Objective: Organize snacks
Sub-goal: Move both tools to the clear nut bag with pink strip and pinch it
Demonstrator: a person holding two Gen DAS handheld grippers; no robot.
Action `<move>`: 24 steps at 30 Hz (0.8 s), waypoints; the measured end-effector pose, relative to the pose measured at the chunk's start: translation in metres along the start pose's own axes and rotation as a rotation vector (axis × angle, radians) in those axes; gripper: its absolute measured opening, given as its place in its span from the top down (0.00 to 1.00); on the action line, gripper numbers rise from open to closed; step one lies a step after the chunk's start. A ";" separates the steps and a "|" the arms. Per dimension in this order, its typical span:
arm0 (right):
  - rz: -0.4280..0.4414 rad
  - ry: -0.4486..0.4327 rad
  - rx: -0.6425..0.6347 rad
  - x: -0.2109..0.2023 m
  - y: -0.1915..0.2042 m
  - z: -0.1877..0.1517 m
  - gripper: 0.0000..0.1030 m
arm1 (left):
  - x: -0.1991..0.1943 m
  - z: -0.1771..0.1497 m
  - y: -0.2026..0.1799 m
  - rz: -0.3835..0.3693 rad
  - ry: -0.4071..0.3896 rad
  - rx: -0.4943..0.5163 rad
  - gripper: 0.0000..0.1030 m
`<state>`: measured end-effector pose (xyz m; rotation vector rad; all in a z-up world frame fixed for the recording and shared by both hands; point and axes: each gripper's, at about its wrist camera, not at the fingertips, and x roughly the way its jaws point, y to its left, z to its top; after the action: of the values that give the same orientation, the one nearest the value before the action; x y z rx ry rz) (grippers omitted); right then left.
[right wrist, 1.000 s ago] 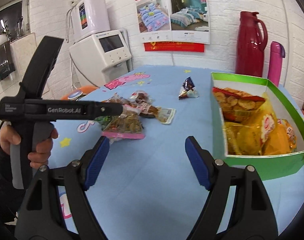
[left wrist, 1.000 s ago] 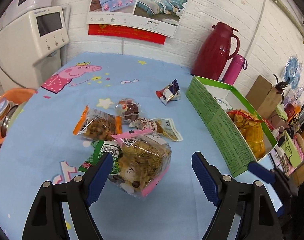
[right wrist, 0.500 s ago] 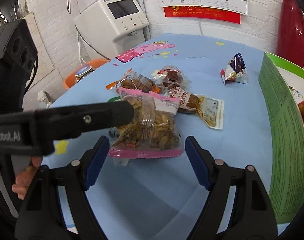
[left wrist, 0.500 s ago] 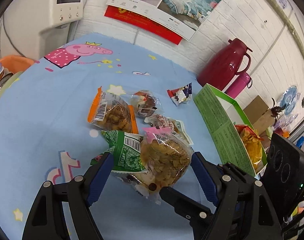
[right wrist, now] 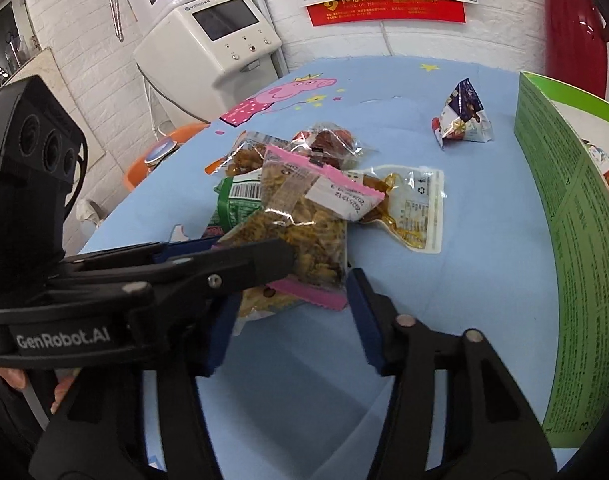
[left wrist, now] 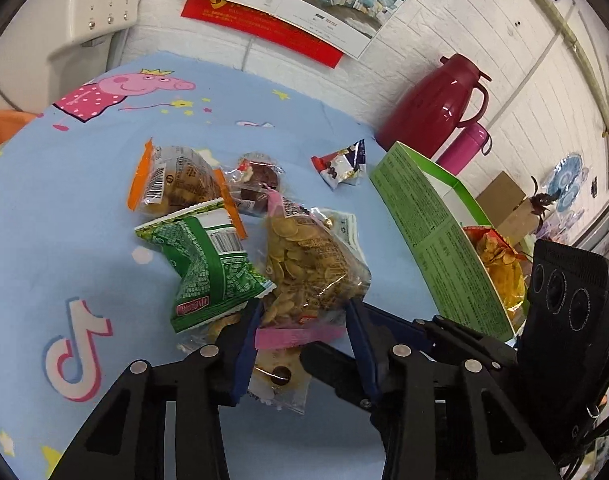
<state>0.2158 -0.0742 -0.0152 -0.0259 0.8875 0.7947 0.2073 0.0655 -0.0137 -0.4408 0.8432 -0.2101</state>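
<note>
1. A blue cartoon-print tablecloth (left wrist: pixel 64 208) covers the table before a white brick wall, with a red thermos jug (left wrist: pixel 432 100) standing behind the green cardboard box (left wrist: pixel 436 240).

2. We see the loose snacks heaped left of the box: an orange-edged packet (left wrist: pixel 176 188), a green packet (left wrist: pixel 208 264), a wrapped brown cake (left wrist: pixel 260 180), a flat clear pouch (right wrist: pixel 408 208), and a small foil packet (right wrist: pixel 464 116) lying apart from the heap, nearer the box.

3. The pink-edged bag of yellow crisps (left wrist: pixel 308 268) lies on top of the heap; our left gripper (left wrist: pixel 304 344) has its blue fingers spread either side of the bag's near end, close to it, though we cannot tell if they touch.

4. Our right gripper (right wrist: pixel 288 320) is spread open too, straddling the same end of the bag from the box side.

5. We judge the step in hand to be picking this bag up; crisp bags already lie in the box.

6. The next move calls for one gripper to close on the sealed pink edge, lift clear of the green packet, and carry the bag over the box wall.
</note>
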 end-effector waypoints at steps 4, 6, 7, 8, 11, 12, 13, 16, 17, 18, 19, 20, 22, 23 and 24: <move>0.013 -0.007 0.023 -0.003 -0.006 -0.001 0.53 | -0.002 -0.002 0.000 -0.011 -0.013 -0.011 0.59; 0.018 -0.009 0.015 -0.004 -0.005 -0.001 0.53 | -0.004 -0.002 0.001 -0.020 -0.022 -0.028 0.59; 0.016 -0.007 0.009 -0.003 -0.005 -0.001 0.49 | -0.006 -0.001 0.003 -0.027 -0.036 -0.039 0.58; 0.009 -0.005 0.004 -0.003 -0.004 -0.001 0.45 | -0.009 0.000 0.003 -0.031 -0.047 -0.048 0.58; -0.002 -0.017 -0.025 -0.001 0.002 0.002 0.37 | -0.014 0.003 0.001 -0.047 -0.086 -0.053 0.50; -0.004 -0.024 -0.037 -0.001 0.004 0.004 0.37 | -0.015 0.004 0.000 -0.038 -0.103 -0.049 0.47; -0.011 -0.027 -0.046 0.000 0.005 0.005 0.36 | -0.014 0.006 -0.002 -0.030 -0.116 -0.043 0.47; -0.014 -0.022 -0.055 0.001 0.008 0.006 0.36 | -0.006 0.007 -0.008 -0.012 -0.096 -0.001 0.47; -0.016 -0.026 -0.051 0.001 0.007 0.006 0.37 | -0.002 0.006 -0.011 0.009 -0.090 0.026 0.47; -0.014 -0.026 -0.046 0.001 0.006 0.006 0.40 | 0.002 0.005 -0.014 0.021 -0.074 0.049 0.47; -0.023 -0.020 -0.036 0.001 0.005 0.006 0.45 | 0.003 0.004 -0.016 0.020 -0.072 0.060 0.47; -0.031 -0.020 -0.025 0.001 0.003 0.005 0.47 | 0.004 0.003 -0.017 0.024 -0.074 0.069 0.48; -0.027 -0.026 -0.021 -0.001 0.003 0.005 0.54 | 0.002 0.002 -0.020 0.036 -0.079 0.085 0.50; -0.034 -0.032 -0.022 -0.003 0.003 0.004 0.57 | 0.000 0.002 -0.020 0.043 -0.084 0.088 0.52; -0.040 -0.040 -0.024 -0.005 0.003 0.004 0.59 | -0.001 0.001 -0.022 0.044 -0.086 0.089 0.56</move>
<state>0.2148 -0.0736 -0.0085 -0.0486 0.8375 0.7658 0.2073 0.0469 -0.0023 -0.3454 0.7552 -0.1857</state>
